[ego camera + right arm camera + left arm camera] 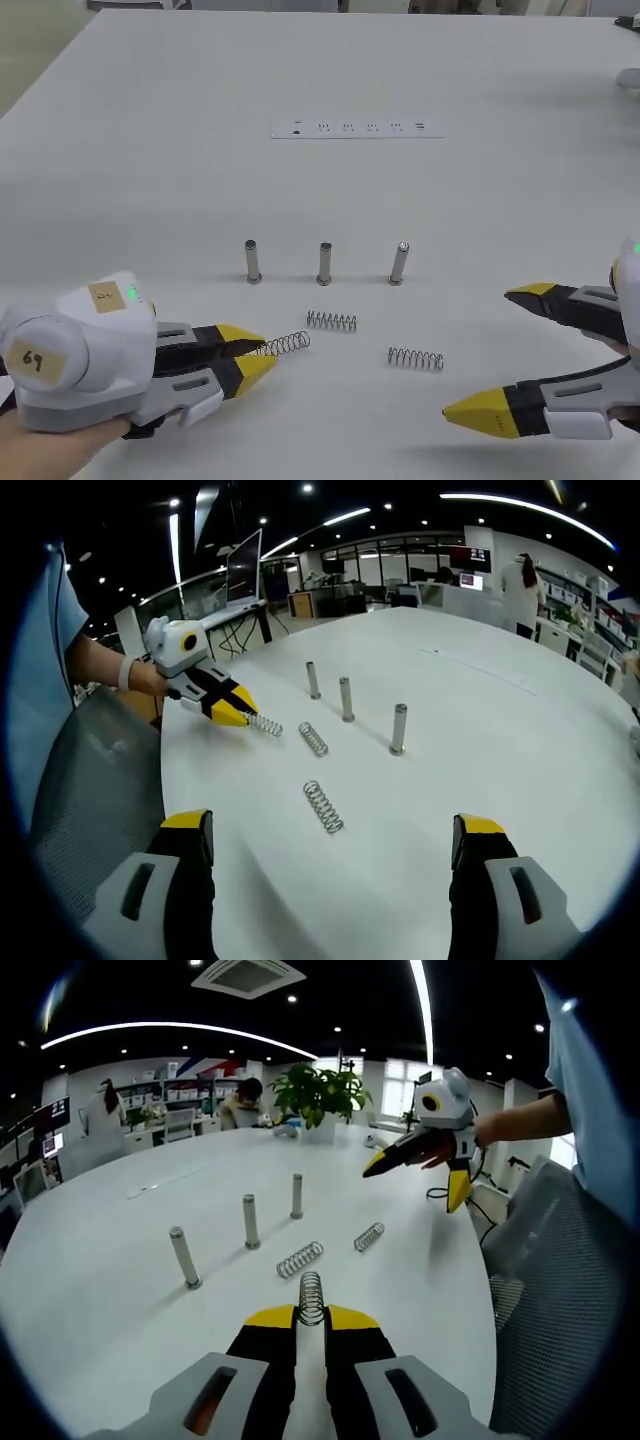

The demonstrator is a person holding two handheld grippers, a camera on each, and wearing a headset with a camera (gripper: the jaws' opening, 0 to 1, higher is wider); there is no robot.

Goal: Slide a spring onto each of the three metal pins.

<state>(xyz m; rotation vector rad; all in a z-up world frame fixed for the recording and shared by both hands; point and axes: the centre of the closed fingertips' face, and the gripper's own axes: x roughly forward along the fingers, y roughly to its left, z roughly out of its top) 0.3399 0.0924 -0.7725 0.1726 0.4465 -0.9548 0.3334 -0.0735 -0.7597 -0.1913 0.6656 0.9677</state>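
Three metal pins stand upright in a row on the white table: left pin (252,261), middle pin (325,263), right pin (399,263). My left gripper (258,357) (312,1314) is shut on the end of a spring (286,344) (311,1296), which sticks out past its yellow tips in front of the left pin. A second spring (331,321) (300,1258) lies in front of the middle pin. A third spring (415,358) (323,806) lies in front of the right pin. My right gripper (495,352) (330,842) is wide open at the right, holding nothing.
A white power strip (356,128) lies flat on the table behind the pins. In the gripper views, chairs (560,1290) stand at the near table edge, with a potted plant (318,1095) and seated people beyond the far end.
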